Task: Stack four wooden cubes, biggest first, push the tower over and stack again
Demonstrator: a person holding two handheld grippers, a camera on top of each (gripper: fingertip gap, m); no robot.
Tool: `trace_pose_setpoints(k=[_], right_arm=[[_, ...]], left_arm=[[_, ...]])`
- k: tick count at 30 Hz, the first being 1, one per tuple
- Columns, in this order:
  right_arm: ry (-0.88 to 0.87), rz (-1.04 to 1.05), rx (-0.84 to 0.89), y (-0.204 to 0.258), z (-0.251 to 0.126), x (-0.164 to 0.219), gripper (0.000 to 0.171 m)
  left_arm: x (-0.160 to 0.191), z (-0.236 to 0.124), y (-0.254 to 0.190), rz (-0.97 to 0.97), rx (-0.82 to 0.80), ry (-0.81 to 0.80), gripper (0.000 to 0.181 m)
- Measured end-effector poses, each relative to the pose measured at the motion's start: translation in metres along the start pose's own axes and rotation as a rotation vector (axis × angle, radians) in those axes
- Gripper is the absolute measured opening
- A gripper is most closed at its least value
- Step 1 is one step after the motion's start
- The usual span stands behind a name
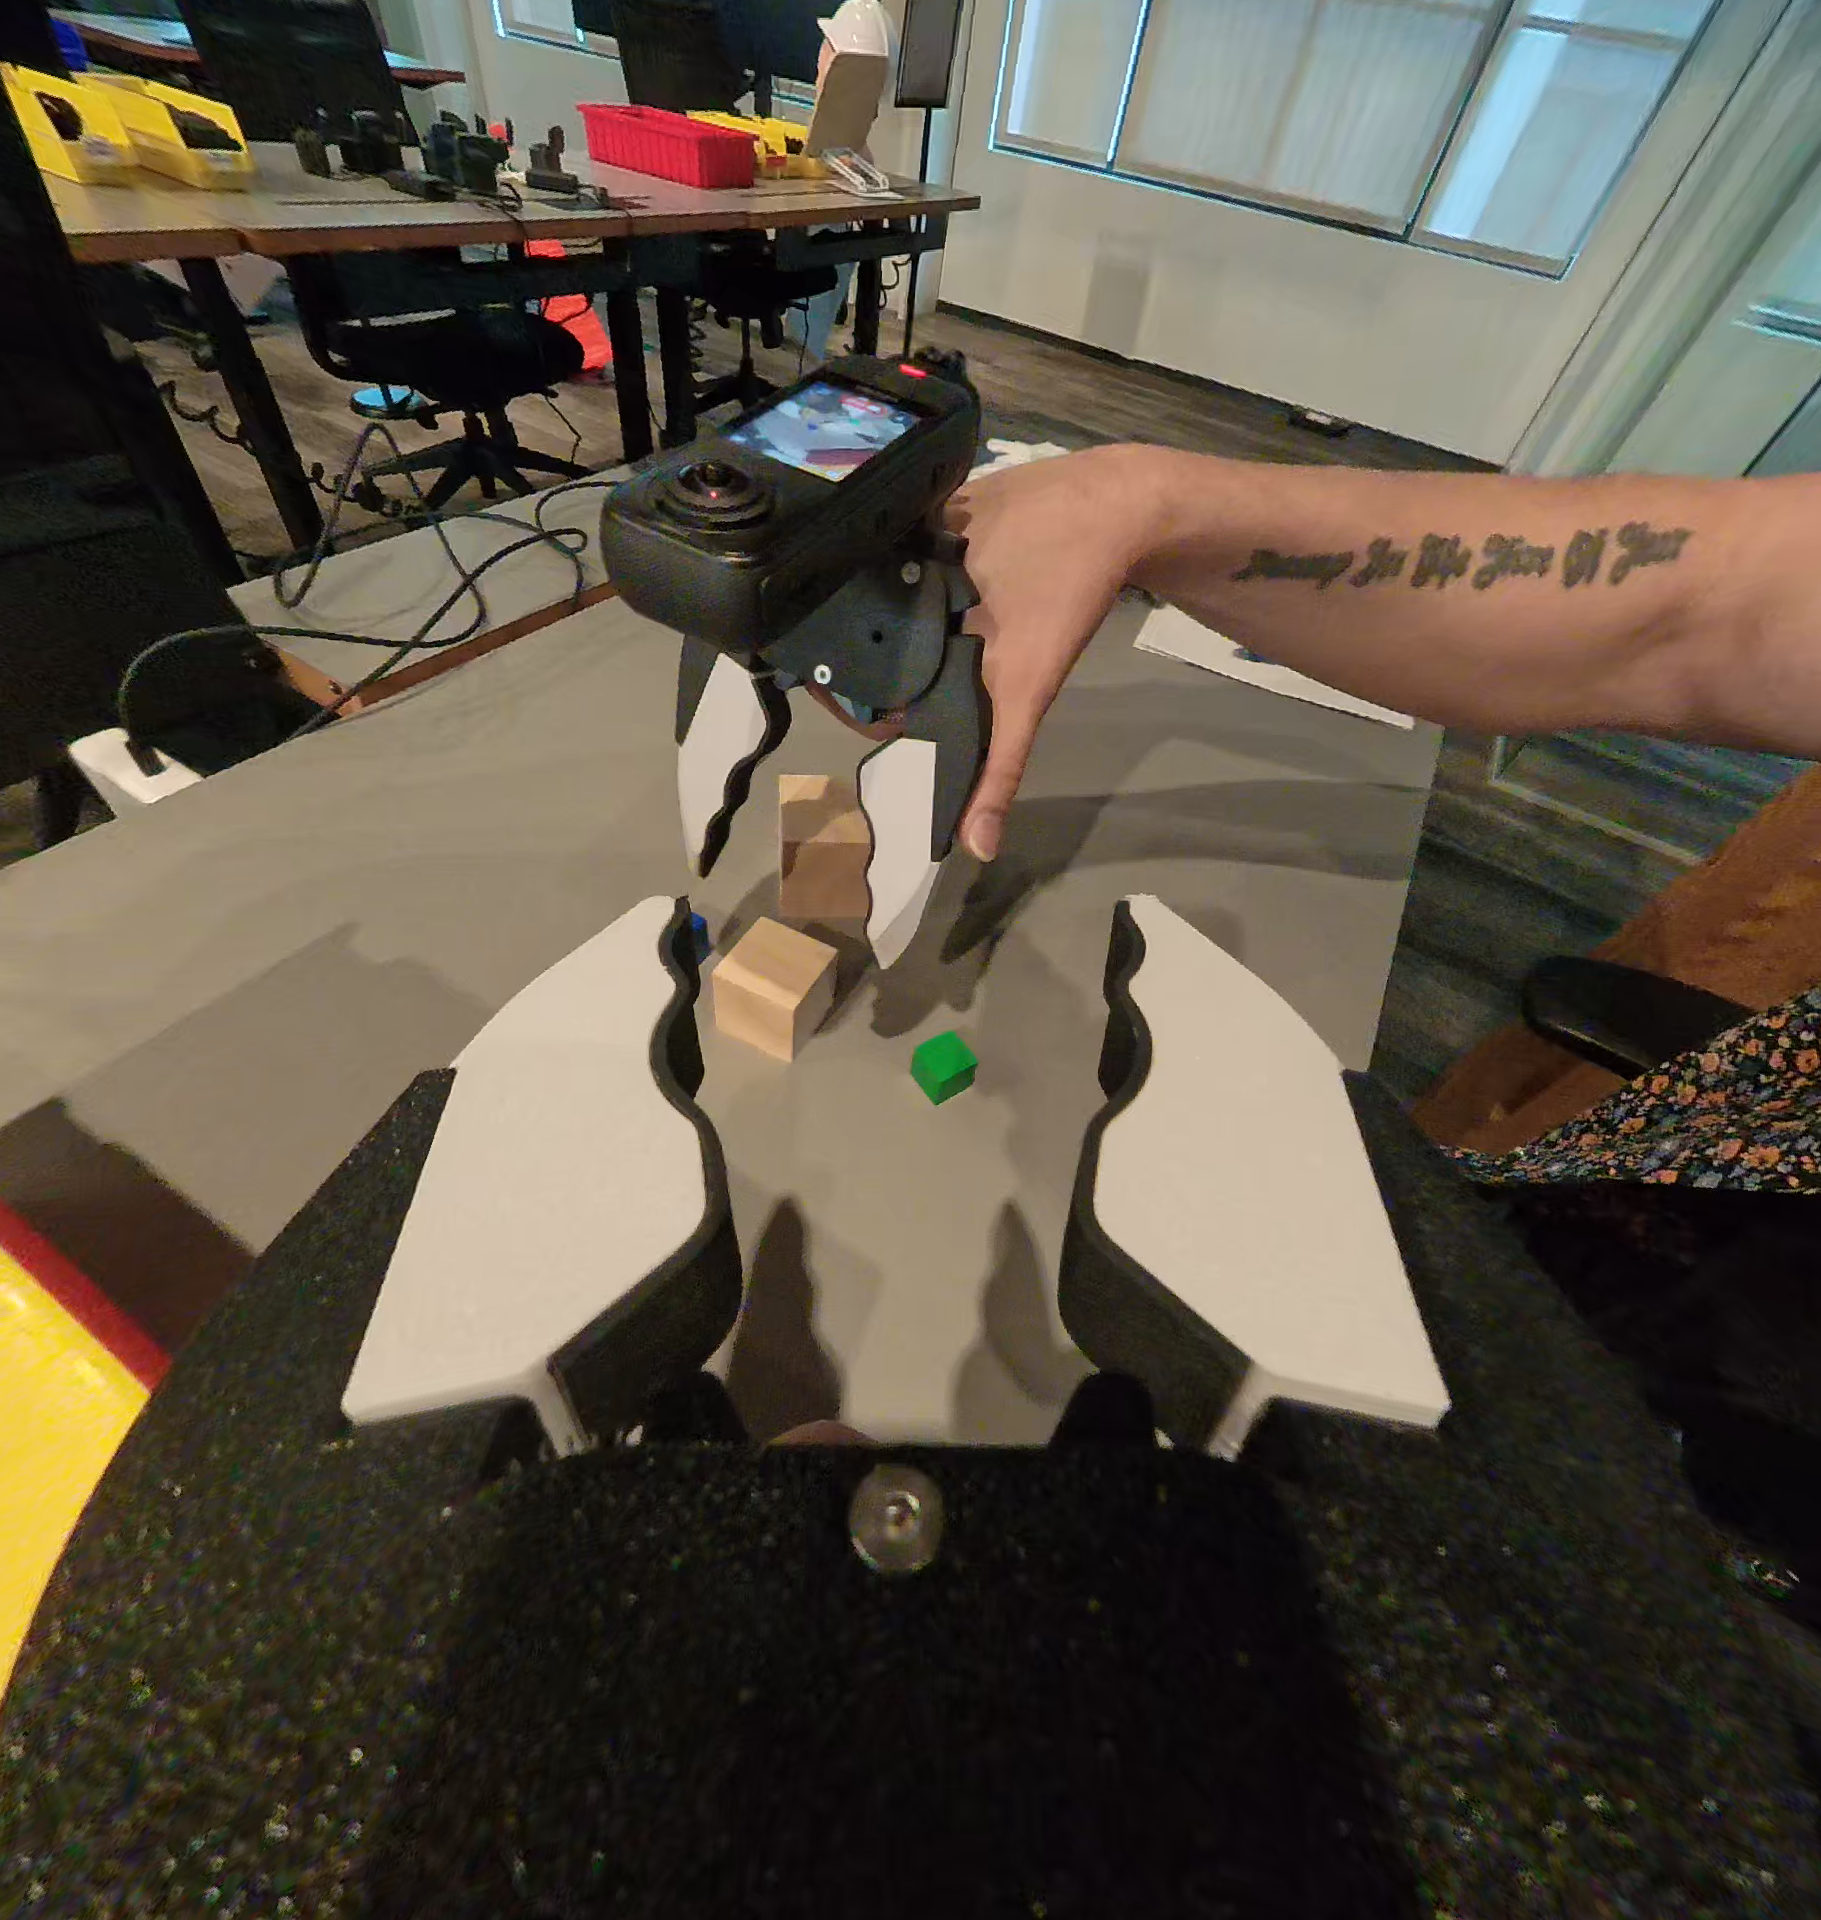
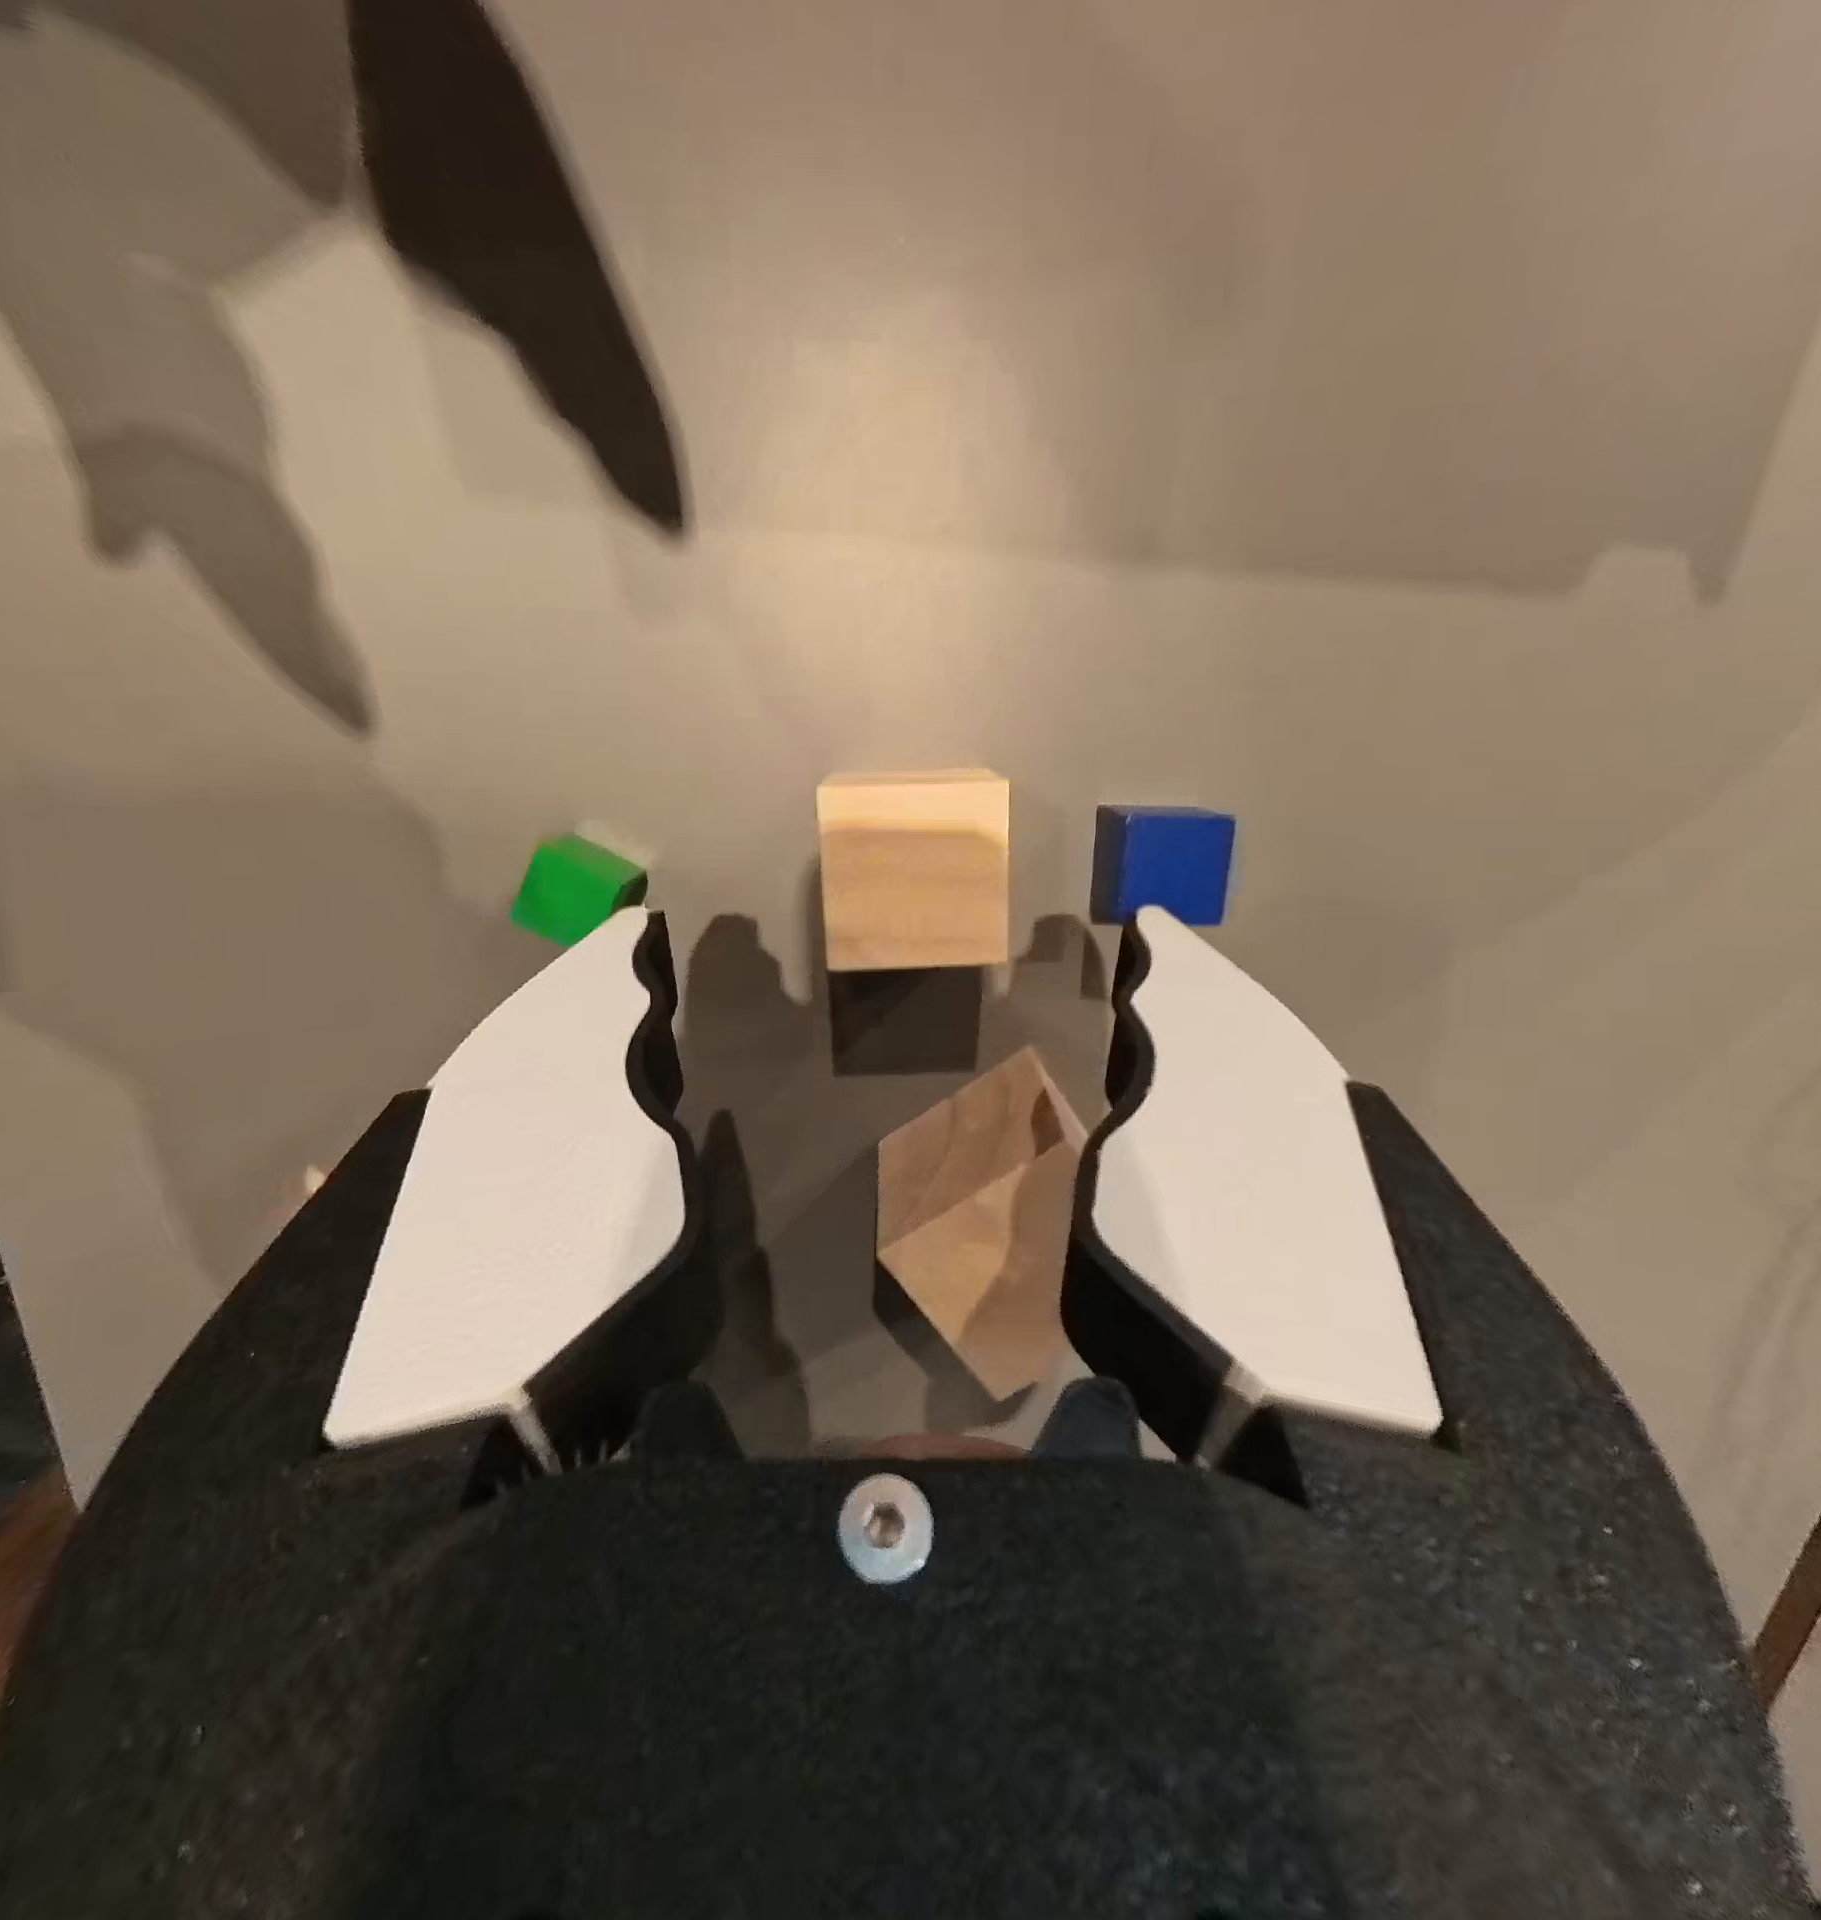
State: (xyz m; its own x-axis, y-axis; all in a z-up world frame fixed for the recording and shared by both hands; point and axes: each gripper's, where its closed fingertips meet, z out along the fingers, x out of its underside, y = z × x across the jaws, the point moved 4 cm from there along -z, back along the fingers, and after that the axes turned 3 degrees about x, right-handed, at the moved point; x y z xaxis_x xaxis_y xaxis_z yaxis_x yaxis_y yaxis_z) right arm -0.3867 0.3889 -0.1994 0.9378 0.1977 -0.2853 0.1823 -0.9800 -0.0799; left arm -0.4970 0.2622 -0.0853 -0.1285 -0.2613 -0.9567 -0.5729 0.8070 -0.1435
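Past the far-left corner of the grey surface (image 1: pixel 366 883): brown desks (image 1: pixel 366 223) bearing a red bin (image 1: pixel 667 145) and yellow boxes (image 1: pixel 127 130); black office chairs (image 1: pixel 449 353) beneath; black cables (image 1: pixel 418 613) trailing near the left edge.

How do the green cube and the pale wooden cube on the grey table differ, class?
1. Colour: the green cube is painted bright green; the pale wooden cube is bare light wood.
2. Size: the green cube is clearly smaller than the pale wooden cube.
3. Place: in the right wrist view, the pale wooden cube lies centred ahead of the open right tongs; the green cube sits off beside one tip.

Both rest on the grey table, ungripped.
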Motion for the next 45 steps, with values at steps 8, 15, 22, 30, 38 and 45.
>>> trace_pose_setpoints(k=[8,15,22,30,38,45], right_arm=[[0.041,-0.032,-0.034,-0.004,0.005,-0.010,0.081],[0.058,-0.021,-0.033,-0.006,0.008,-0.009,0.081],[0.044,0.000,-0.047,-0.004,0.005,-0.011,0.060],[0.037,-0.010,-0.041,-0.004,0.001,-0.012,0.063],[0.096,-0.017,-0.045,-0.003,0.020,-0.004,0.069],[0.149,-0.025,-0.032,-0.001,0.046,0.007,0.070]], left_arm=[[-0.001,-0.006,0.003,-0.009,0.005,-0.015,0.072],[-0.004,-0.006,0.000,-0.005,0.018,-0.024,0.070],[-0.012,-0.010,-0.005,0.003,0.034,-0.062,0.066],[-0.014,-0.009,-0.008,0.011,0.039,-0.060,0.065],[-0.017,-0.009,-0.010,0.017,0.041,-0.062,0.065],[-0.018,-0.009,-0.009,0.013,0.044,-0.064,0.064]])
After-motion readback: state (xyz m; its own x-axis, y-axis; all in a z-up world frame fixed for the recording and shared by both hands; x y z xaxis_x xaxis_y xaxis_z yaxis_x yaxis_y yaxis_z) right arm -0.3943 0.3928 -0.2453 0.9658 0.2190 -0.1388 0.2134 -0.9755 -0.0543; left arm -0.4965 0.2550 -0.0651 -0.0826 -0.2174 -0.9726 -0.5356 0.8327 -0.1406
